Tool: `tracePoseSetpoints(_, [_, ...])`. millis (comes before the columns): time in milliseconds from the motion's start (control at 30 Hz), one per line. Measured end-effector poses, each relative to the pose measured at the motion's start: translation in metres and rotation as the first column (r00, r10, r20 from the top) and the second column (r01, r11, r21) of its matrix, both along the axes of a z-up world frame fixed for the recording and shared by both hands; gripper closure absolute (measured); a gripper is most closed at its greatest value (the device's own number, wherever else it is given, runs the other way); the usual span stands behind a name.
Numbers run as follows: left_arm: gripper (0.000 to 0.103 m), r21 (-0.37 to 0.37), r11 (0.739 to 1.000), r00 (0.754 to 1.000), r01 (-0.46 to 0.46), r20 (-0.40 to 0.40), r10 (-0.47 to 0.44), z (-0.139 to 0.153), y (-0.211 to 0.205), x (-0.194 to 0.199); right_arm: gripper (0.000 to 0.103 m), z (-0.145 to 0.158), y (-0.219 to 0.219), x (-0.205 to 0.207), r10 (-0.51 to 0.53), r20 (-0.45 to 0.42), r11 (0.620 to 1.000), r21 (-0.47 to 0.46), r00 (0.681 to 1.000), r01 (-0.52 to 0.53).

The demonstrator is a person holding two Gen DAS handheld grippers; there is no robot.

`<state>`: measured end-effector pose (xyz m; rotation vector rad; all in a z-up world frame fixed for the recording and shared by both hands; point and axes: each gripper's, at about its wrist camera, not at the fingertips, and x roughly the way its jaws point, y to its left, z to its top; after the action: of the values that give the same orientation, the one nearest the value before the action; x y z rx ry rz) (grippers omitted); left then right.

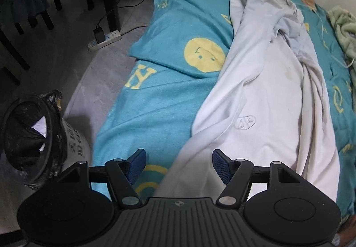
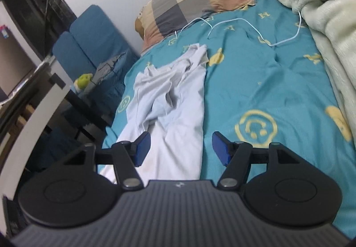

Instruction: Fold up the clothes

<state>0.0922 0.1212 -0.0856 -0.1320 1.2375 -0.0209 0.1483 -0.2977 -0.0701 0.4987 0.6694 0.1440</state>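
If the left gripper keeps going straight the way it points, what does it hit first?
Most likely the white garment on the teal blanket: its near edge lies between the open fingers of the left gripper. Depth is unclear, so it might land on the blanket beside it.

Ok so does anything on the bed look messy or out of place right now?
Yes. The white garment lies bunched and twisted along the teal bedspread, not spread flat for folding. A thin white cable also trails loose across the bedspread near the checked pillow, where it could snag.
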Motion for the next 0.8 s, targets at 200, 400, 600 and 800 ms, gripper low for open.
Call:
tracePoseSetpoints(200, [0.034,-0.049,0.997,0.993,0.054,-0.103,-0.059,-0.006,0.007,-0.007,0.040,0.007,0.030,-0.034,0.091,-0.022,0.984,-0.149,0.996,-0.093])
tracePoseSetpoints(400, [0.034,-0.082,0.997,0.986,0.004,-0.166,-0.018,-0.019,0.021,-0.007,0.040,0.012,0.035,-0.083,0.065,-0.063,0.985,-0.157,0.996,-0.074])
tracePoseSetpoints(600, [0.056,-0.077,0.997,0.982,-0.004,-0.188,-0.011,-0.022,0.022,-0.010,0.040,0.005,0.028,-0.089,0.007,-0.088,0.995,-0.103,0.996,-0.016])
tracePoseSetpoints(800, [0.063,-0.079,0.996,0.977,0.034,-0.209,-0.050,-0.019,0.009,-0.014,0.040,-0.003,0.028,-0.083,0.010,-0.114,0.997,-0.076,0.993,-0.019])
